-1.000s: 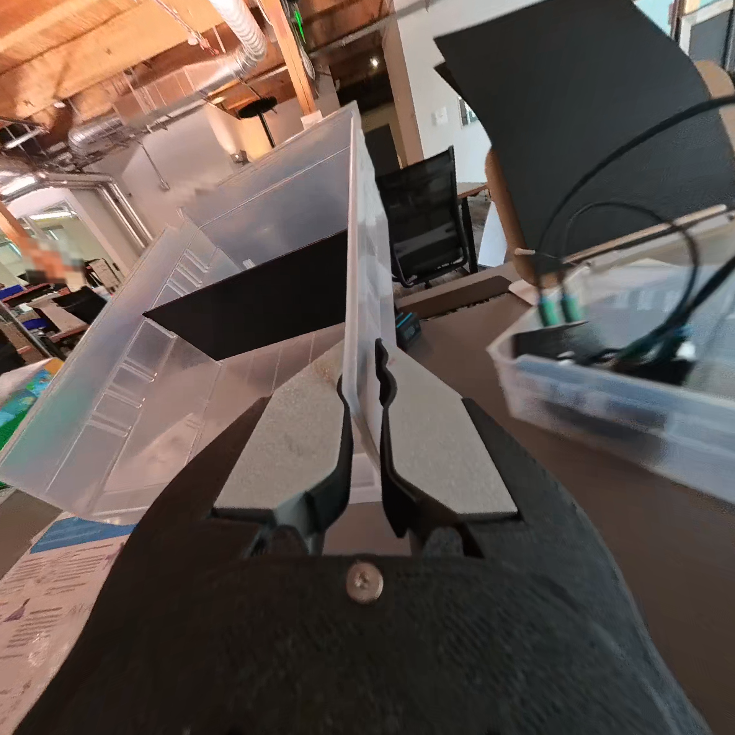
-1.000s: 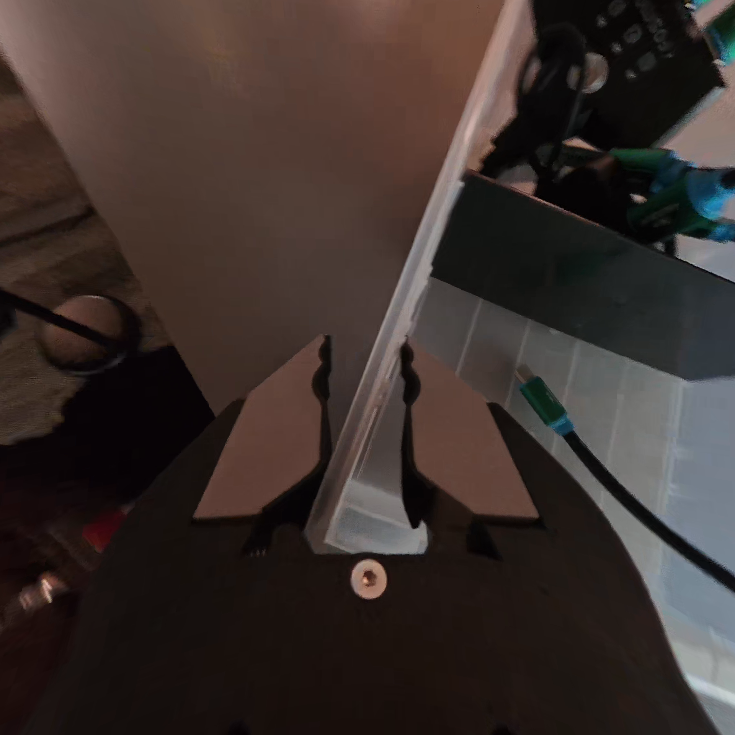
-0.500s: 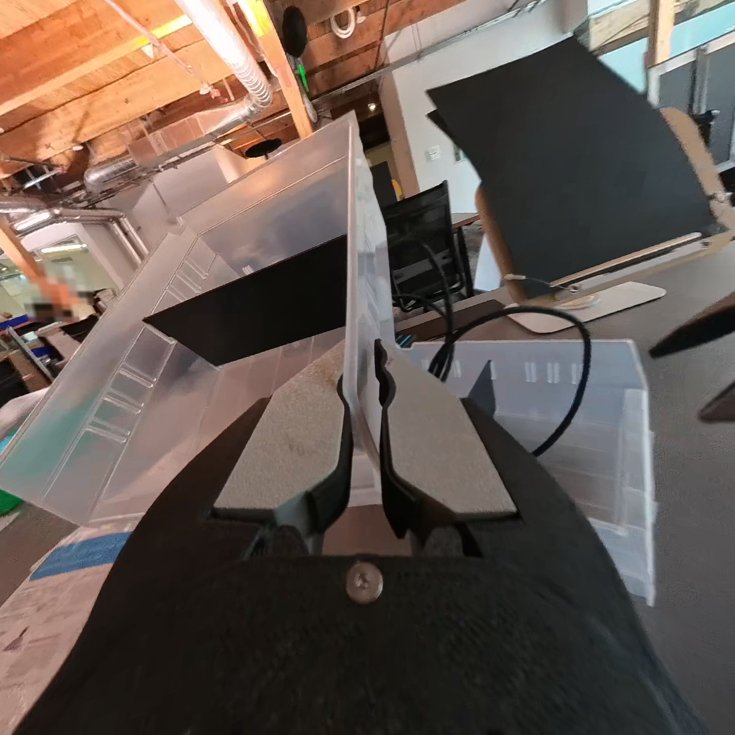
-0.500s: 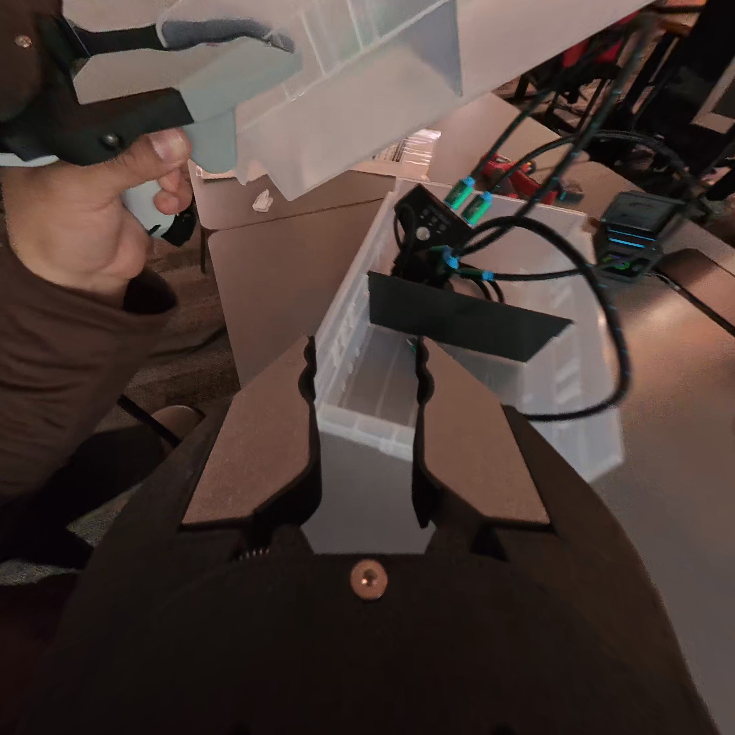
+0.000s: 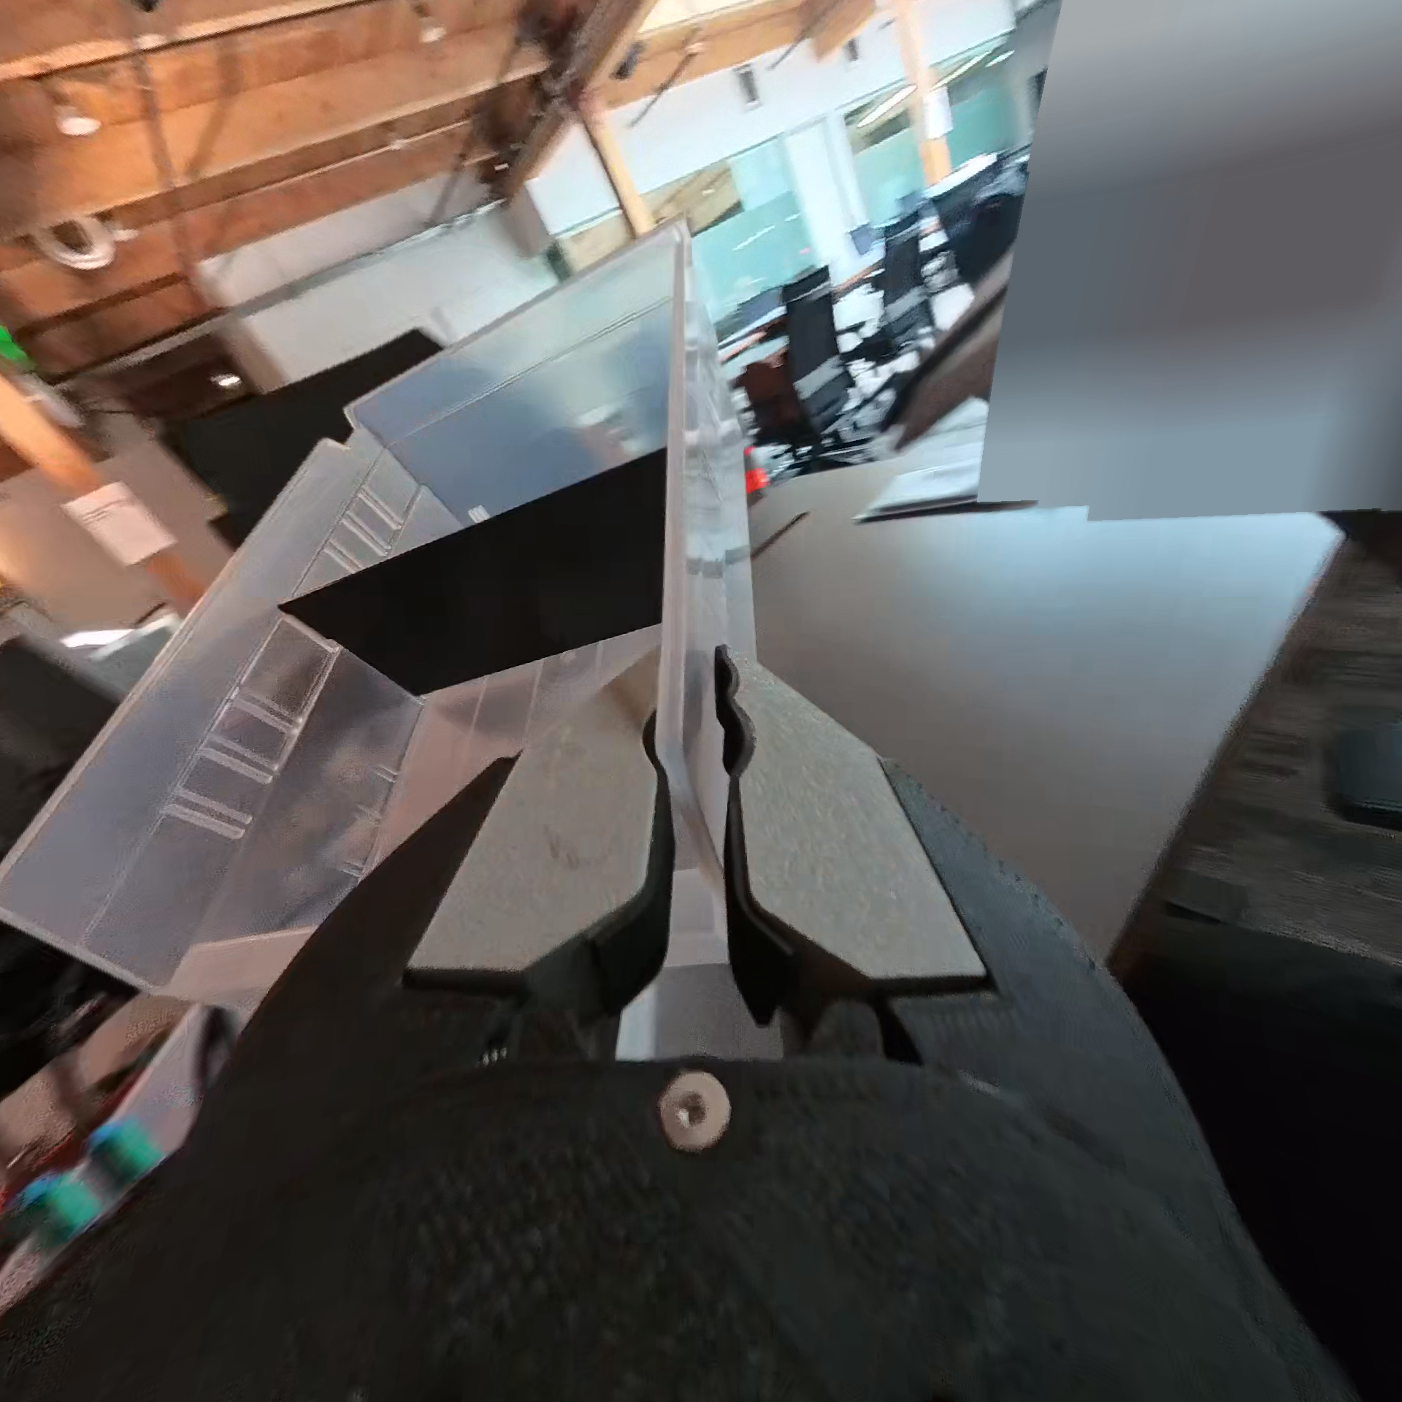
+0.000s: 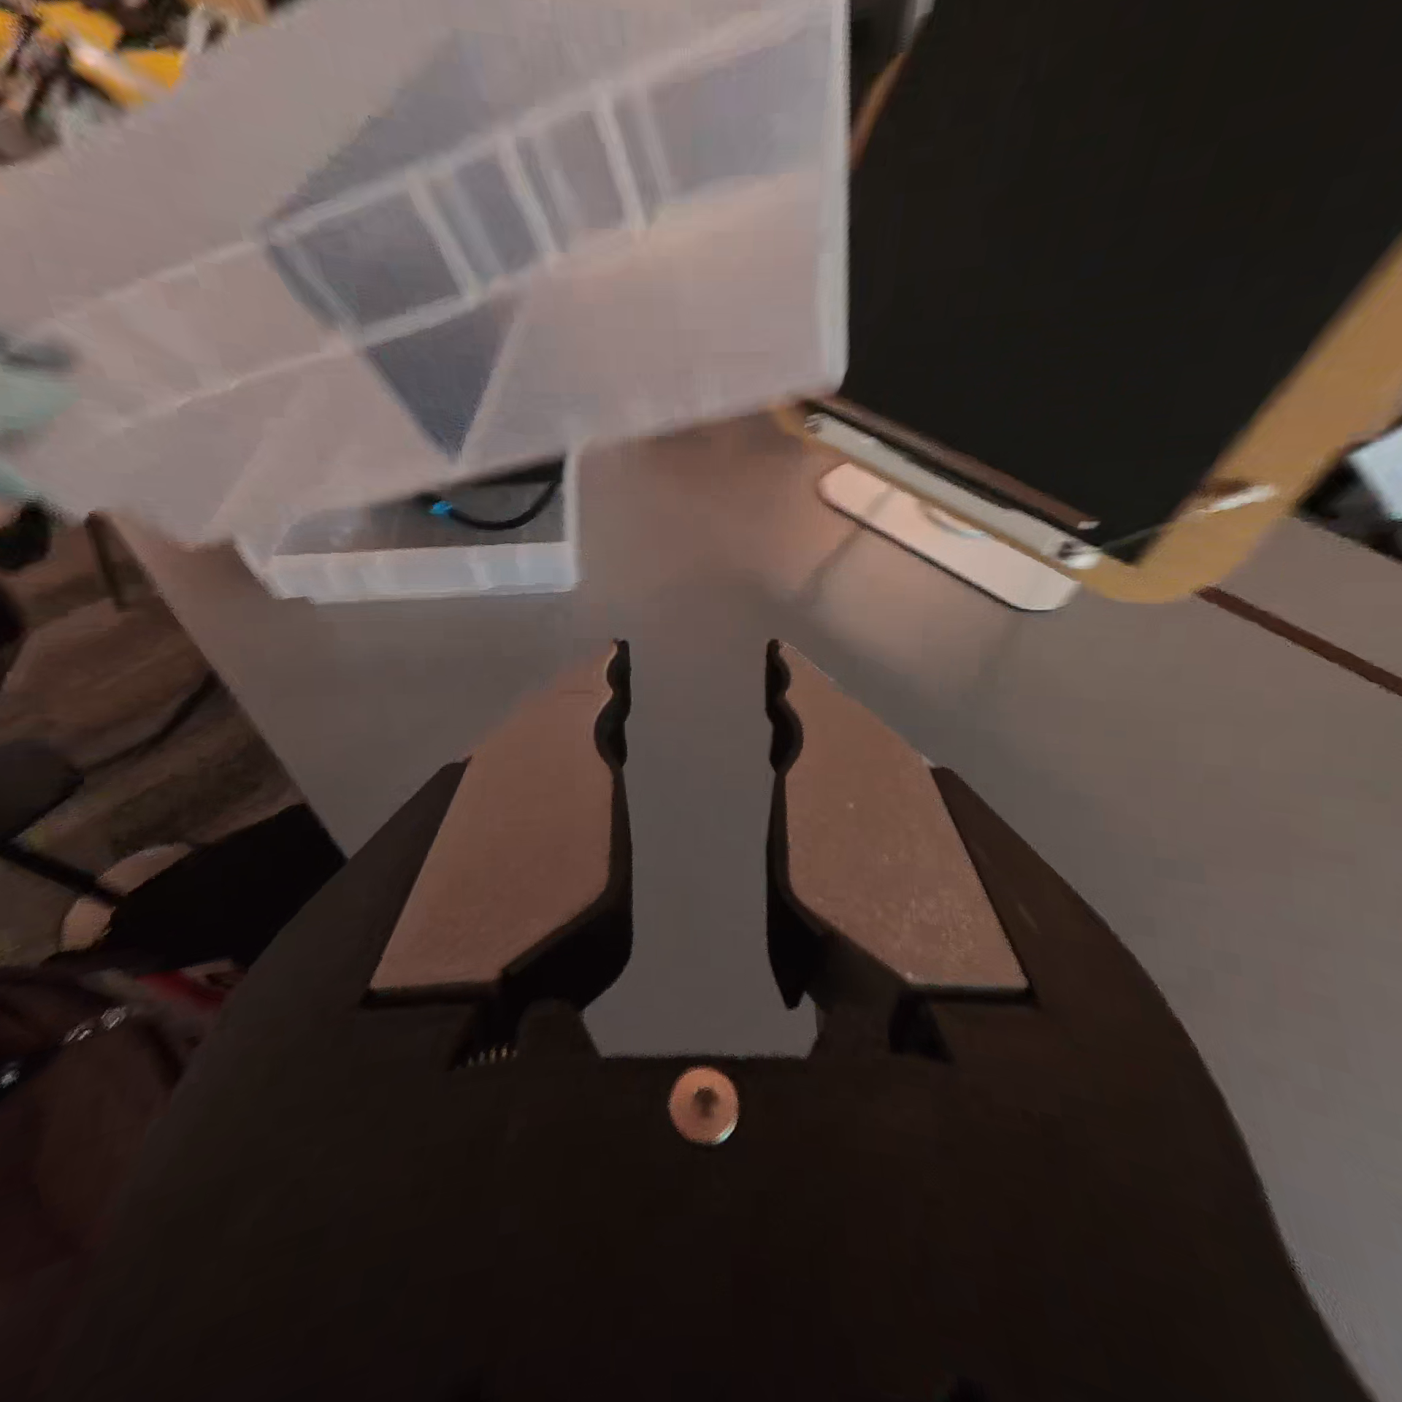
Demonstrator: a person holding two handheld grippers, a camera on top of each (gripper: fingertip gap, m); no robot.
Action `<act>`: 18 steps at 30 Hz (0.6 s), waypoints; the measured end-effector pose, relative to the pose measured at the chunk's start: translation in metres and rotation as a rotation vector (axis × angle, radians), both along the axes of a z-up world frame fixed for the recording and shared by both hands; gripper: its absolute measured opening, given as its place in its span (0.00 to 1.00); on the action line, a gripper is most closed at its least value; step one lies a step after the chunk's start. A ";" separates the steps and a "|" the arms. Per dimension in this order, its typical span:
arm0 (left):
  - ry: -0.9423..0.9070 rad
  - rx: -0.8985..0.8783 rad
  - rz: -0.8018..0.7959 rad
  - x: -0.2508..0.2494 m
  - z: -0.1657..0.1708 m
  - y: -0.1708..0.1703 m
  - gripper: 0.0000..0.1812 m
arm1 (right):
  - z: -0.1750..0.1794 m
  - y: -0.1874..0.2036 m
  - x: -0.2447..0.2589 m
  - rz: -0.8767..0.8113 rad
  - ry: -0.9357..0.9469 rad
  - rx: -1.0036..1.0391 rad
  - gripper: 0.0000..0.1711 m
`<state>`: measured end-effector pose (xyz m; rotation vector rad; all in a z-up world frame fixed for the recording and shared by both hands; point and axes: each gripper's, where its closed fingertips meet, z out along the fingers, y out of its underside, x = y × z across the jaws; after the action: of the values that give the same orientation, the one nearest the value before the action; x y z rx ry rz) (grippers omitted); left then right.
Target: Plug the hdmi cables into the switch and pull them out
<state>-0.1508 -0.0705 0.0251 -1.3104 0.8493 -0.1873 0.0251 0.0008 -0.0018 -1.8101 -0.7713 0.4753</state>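
My left gripper (image 5: 686,698) is shut on the side wall of a clear plastic bin (image 5: 319,683) and holds it tilted in the air; a black divider (image 5: 493,584) sits inside it. That raised bin (image 6: 455,227) fills the upper left of the right wrist view. Under it a second clear bin (image 6: 425,554) rests on the table with a black cable (image 6: 493,516) in it. Green cable plugs (image 5: 68,1202) show blurred at the lower left of the left wrist view. My right gripper (image 6: 696,645) is open and empty above the table. The switch is not visible.
A grey table (image 6: 986,759) lies under both grippers, with its edge (image 5: 1214,721) at the right in the left wrist view. A black board (image 6: 1100,227) on a tan frame with a white base (image 6: 948,531) stands at the back right. Office chairs (image 5: 819,364) stand far behind. The gap from one gripper's tips to the other's is roughly 20 centimetres.
My right gripper let go of the wall of the bin with the cables, opened and drew back over the table. My left gripper swung its held bin to the right.
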 end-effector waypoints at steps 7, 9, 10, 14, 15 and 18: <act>0.033 -0.145 -0.205 0.119 -0.065 -0.003 0.02 | -0.008 0.011 0.081 -0.214 -0.073 -0.053 0.20; 0.084 -0.184 -0.202 0.136 -0.092 0.007 0.02 | -0.018 0.017 0.098 -0.275 -0.170 -0.039 0.13; 0.096 -0.214 -0.204 0.143 -0.105 0.011 0.02 | -0.024 0.017 0.105 -0.297 -0.206 -0.060 0.11; 0.157 -0.388 -0.239 0.166 -0.156 0.014 0.02 | -0.036 0.014 0.095 -0.225 -0.204 -0.129 0.17; 0.150 -0.374 -0.232 0.167 -0.154 0.014 0.02 | -0.038 0.009 0.081 -0.162 -0.188 -0.154 0.18; 0.115 -0.318 -0.266 0.156 -0.130 0.004 0.12 | -0.042 -0.015 0.018 0.089 -0.186 -0.178 0.19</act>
<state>0.0056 -0.0665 -0.1046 -1.5110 1.1248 -0.4758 0.0431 -0.0139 -0.0441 -2.0119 -0.9662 0.4496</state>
